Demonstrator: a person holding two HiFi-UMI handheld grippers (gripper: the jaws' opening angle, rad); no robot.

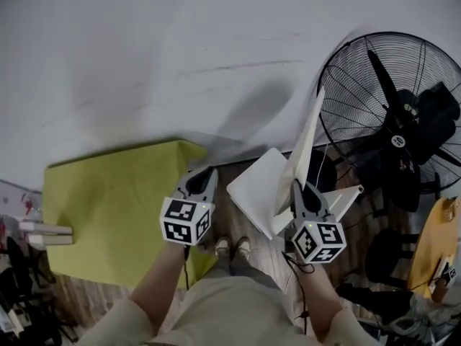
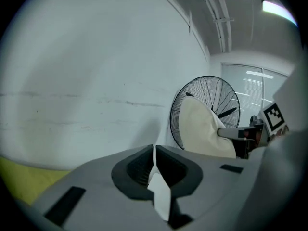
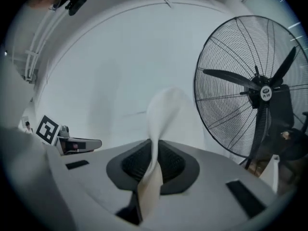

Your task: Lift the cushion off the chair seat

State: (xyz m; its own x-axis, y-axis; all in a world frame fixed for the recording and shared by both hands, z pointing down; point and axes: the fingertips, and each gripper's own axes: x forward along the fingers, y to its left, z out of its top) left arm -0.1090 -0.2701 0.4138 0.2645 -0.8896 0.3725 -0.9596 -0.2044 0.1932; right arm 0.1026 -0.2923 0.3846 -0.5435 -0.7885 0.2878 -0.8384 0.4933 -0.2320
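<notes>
The cream cushion (image 1: 306, 139) stands on edge in the air above the white chair seat (image 1: 253, 186), clear of it. My right gripper (image 1: 301, 189) is shut on its lower edge. In the right gripper view the fabric (image 3: 163, 114) runs up from between the pads (image 3: 171, 160). My left gripper (image 1: 199, 180) hangs level with it to the left, over the edge of a yellow-green surface (image 1: 108, 207). Its jaws (image 2: 154, 153) are pinched on a thin white strip, and I cannot tell what that strip belongs to. From there the cushion (image 2: 202, 129) shows to the right.
A large black floor fan (image 1: 396, 114) stands right of the chair against the white wall, close behind the cushion (image 3: 250, 90). A round yellow table (image 1: 436, 244) is at the far right. Wooden floor and the person's feet (image 1: 232, 247) lie below.
</notes>
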